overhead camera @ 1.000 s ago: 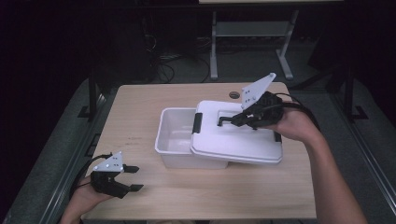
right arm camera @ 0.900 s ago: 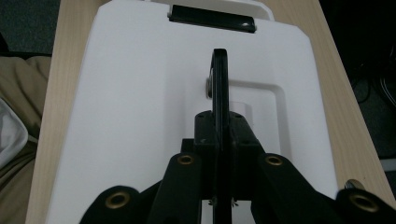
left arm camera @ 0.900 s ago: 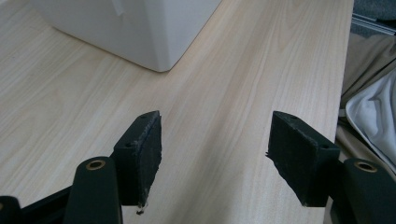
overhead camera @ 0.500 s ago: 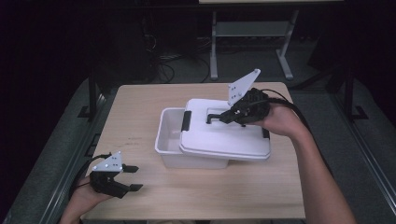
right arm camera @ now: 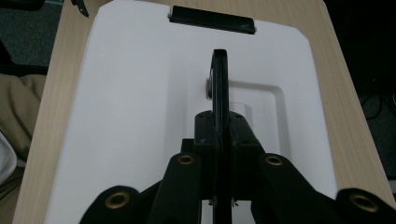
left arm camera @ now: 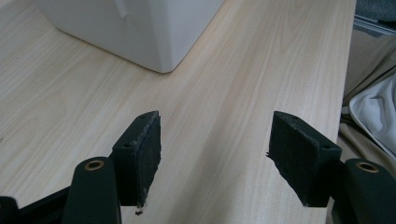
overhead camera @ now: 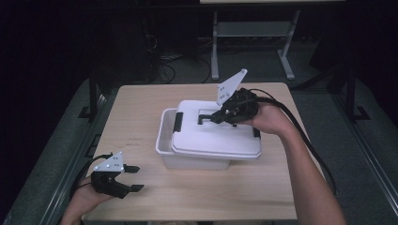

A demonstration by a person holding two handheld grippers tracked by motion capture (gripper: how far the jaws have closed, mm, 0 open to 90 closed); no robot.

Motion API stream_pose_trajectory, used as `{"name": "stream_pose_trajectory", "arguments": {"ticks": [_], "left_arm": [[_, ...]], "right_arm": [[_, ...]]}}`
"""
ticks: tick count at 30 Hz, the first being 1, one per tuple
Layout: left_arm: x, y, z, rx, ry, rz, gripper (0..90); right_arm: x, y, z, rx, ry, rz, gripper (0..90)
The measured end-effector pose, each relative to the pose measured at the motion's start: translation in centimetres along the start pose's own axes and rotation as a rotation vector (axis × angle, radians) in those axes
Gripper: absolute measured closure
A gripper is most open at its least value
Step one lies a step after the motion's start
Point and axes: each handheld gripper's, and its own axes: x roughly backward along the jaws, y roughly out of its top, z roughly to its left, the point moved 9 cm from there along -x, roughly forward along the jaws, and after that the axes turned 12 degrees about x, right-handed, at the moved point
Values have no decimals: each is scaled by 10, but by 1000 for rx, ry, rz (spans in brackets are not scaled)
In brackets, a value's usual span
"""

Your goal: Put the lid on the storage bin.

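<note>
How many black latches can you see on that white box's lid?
2. One black latch sits on the left end of the white plastic lid, and another shows partly at the right end, behind the person's hand. More may be hidden.

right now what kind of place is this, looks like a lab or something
Probably a lab or recording room: one bare wooden table under bright light, dark surroundings, cables on the floor, and a metal stand behind.
</note>
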Motion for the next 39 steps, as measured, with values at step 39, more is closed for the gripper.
{"name": "stream_pose_trajectory", "arguments": {"ticks": [39], "left_arm": [[3,2,3,0,-11,-16,337]], "right_arm": [[-63,24,-25,10,44,-5,840]]}}
